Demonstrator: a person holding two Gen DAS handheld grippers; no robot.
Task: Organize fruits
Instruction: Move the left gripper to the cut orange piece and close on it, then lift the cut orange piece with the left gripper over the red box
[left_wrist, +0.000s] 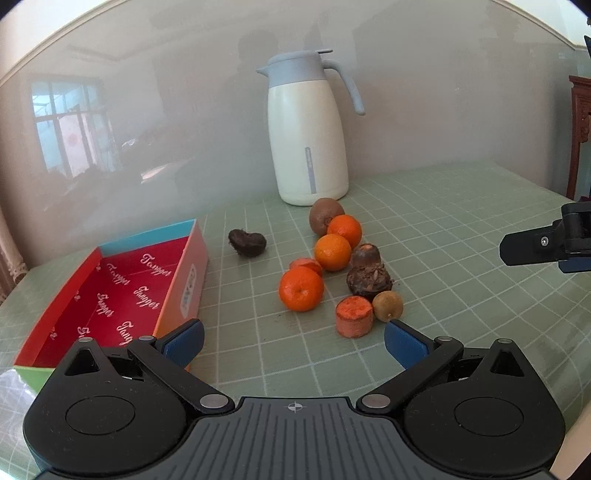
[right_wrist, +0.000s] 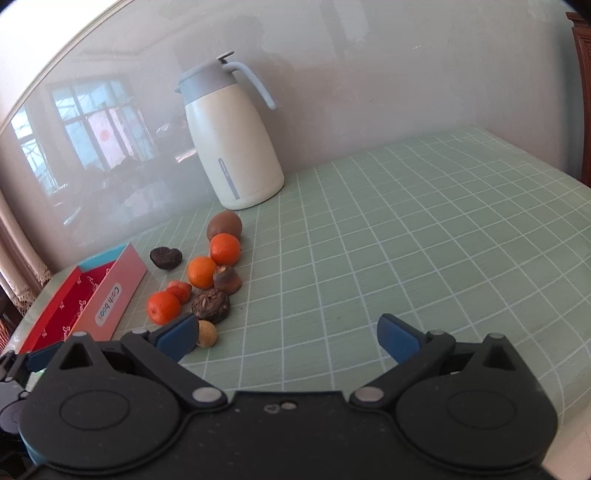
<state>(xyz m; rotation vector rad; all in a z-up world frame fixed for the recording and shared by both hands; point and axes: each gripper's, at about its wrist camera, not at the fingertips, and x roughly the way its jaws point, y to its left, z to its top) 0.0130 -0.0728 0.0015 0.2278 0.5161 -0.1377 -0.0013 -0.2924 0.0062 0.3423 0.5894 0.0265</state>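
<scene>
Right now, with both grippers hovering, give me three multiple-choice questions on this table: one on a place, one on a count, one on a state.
1. Where does the jug stand?
A. behind the fruit pile, by the wall
B. inside the box
C. on the table's right edge

2. How many whole tangerines lie on the table?
A. one
B. three
C. five

3. What does the red-lined box hold?
A. a kiwi
B. two tangerines
C. nothing

Answers:
1 A: it rises just beyond the far kiwi.
2 B: three tangerines show: and.
3 C: only its printed lining shows; the left gripper and right gripper hover with jaws open and empty.
</scene>
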